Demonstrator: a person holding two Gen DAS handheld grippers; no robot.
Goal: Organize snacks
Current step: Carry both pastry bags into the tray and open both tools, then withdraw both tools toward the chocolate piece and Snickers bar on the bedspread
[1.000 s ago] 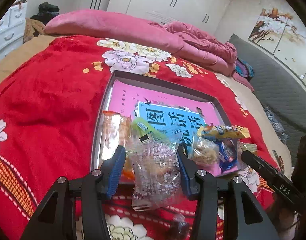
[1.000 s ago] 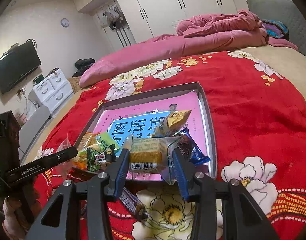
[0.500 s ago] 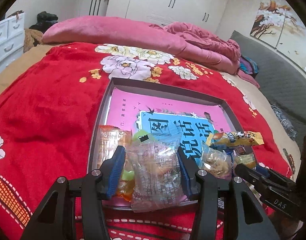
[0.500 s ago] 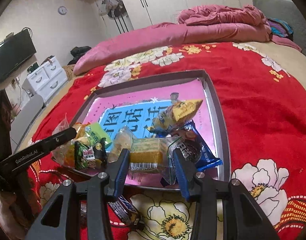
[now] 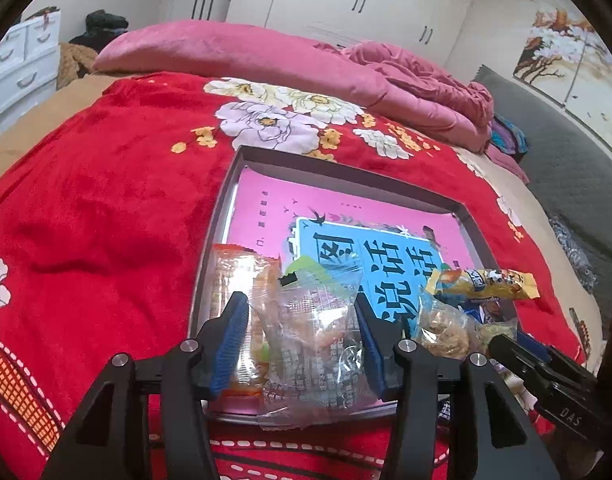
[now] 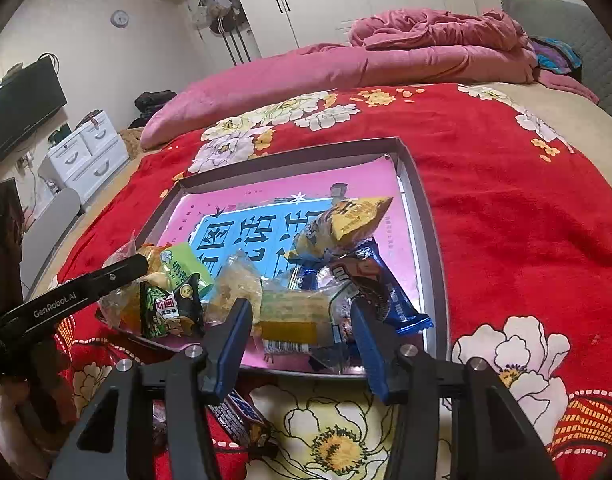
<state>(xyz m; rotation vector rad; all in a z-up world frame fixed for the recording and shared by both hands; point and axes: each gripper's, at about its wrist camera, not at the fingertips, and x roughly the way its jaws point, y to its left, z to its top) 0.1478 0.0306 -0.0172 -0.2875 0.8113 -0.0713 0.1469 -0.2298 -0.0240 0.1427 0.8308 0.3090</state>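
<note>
A red floral blanket covers the bed, bearing a grey tray. At the tray's near edge, the left gripper has just spread off a clear snack bag; the right gripper, likewise loosening, flanks a yellow cake packet.

Tray: near rim hidden behind clear snack packet and black fingers; blue book cover in tray: lettering half covered by wrappers; dark snack bar before tray: label too blurred to read.
</note>
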